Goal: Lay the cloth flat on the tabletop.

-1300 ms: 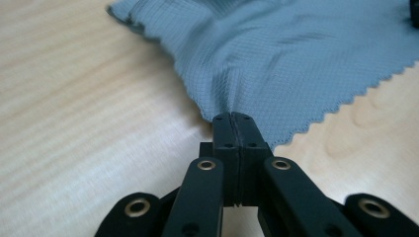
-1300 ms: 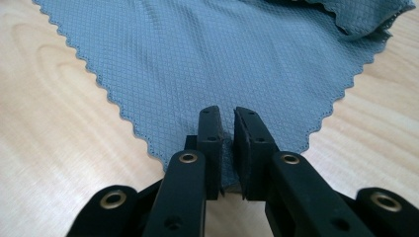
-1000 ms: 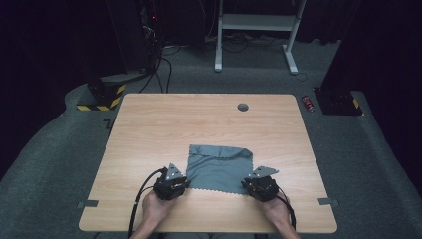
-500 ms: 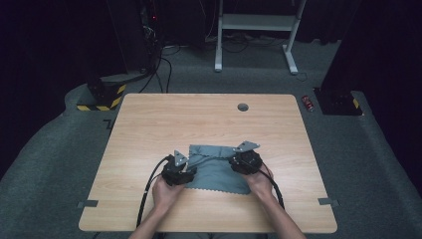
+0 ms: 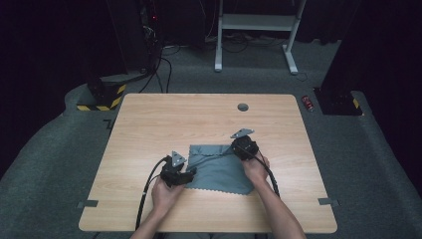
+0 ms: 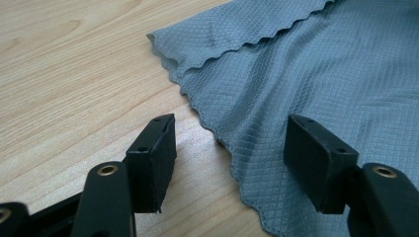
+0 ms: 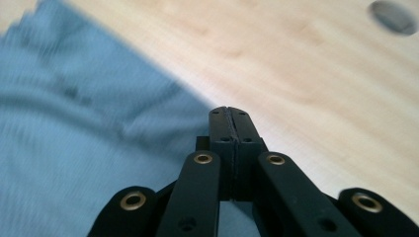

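Roughly flat grey cloth, long axis across table, near-left corner folded

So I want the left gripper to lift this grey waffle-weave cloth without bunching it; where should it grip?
Grip the grey waffle-weave cloth at its scalloped left edge, coming in low from the bare wooden table side: that edge lies flat between the open left gripper jaws.

Grey-blue diamond-weave cloth; light woodgrain table; black grippers.
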`<state>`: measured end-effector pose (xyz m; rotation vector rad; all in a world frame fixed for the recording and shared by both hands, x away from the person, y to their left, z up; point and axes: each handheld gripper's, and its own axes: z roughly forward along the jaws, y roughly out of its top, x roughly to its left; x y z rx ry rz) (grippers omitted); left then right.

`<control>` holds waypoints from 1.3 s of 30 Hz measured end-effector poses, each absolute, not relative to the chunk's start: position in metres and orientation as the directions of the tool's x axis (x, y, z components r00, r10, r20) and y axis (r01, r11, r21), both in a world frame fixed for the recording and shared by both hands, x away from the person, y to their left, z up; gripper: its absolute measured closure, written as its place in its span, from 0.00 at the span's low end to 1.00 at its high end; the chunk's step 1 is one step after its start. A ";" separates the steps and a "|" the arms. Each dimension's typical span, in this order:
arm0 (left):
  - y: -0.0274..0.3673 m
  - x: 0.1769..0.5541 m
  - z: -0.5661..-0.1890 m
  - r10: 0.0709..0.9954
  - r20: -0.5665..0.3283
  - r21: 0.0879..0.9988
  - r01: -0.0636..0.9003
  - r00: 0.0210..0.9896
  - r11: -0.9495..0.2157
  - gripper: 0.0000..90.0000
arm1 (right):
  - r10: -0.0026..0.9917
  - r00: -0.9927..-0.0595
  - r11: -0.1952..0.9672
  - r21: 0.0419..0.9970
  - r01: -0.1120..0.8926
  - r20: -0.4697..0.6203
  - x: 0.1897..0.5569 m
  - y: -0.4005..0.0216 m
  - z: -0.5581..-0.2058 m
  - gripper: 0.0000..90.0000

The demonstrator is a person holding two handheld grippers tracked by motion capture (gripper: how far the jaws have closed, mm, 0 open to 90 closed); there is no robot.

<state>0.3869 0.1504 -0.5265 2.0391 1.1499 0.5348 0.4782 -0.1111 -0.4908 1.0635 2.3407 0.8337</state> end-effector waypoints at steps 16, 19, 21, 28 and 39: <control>0.145 0.402 -0.509 0.839 0.012 0.771 0.529 0.544 -0.354 0.50 | 0.796 -0.602 0.452 0.722 0.523 -0.062 0.446 -0.153 -0.484 0.80; 0.143 0.411 -0.506 0.840 0.014 0.767 0.533 0.543 -0.357 0.51 | 0.803 -0.591 0.455 0.717 0.527 -0.075 0.443 -0.159 -0.486 0.76; 0.140 0.419 -0.505 0.840 0.023 0.752 0.545 0.542 -0.372 0.53 | 0.811 -0.579 0.454 0.712 0.536 -0.081 0.443 -0.161 -0.489 0.73; 0.126 0.441 -0.507 0.827 0.044 0.712 0.563 0.561 -0.420 0.55 | 0.832 -0.553 0.428 0.692 0.582 -0.050 0.452 -0.166 -0.498 0.72; 0.120 0.453 -0.513 0.813 0.026 0.687 0.581 0.582 -0.437 0.87 | 0.851 -0.525 0.396 0.672 0.626 -0.013 0.463 -0.173 -0.507 1.00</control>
